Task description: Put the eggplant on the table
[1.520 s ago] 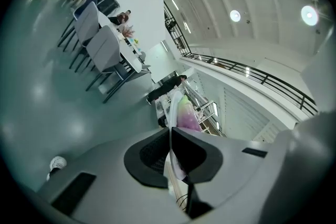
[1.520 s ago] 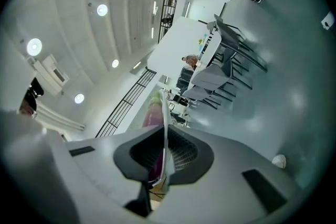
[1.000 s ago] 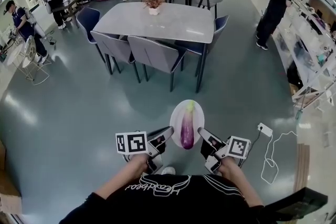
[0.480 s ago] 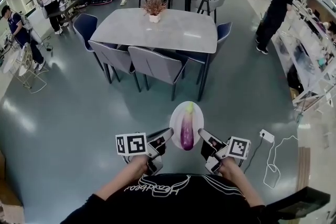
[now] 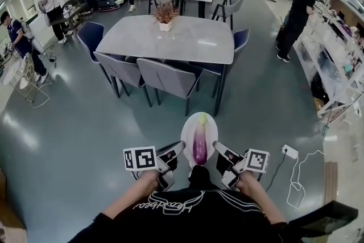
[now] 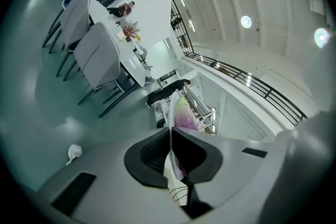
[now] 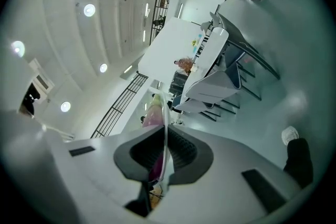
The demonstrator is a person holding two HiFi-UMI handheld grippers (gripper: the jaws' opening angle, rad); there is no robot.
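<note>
Change since a second ago: the long grey stone-topped dining table (image 5: 170,38) and its grey chairs sit lower and larger in the head view, so they are nearer, and a dark shoe now shows below the load. Item: one long glossy purple eggplant (image 5: 199,143) with a pale green stem end, lying lengthwise on a round white plate (image 5: 188,125) carried over the floor, well short of the table. Hold: my left gripper (image 5: 181,148) and right gripper (image 5: 216,147) are each clamped on the thin plate rim, on opposite sides. Handling, by my estimate: plate stiff and breakable; eggplant moderately light, smooth-skinned and rounded, so liable to roll. Keep the plate level. If gripped directly, take the thick middle, not the tapered end.
</note>
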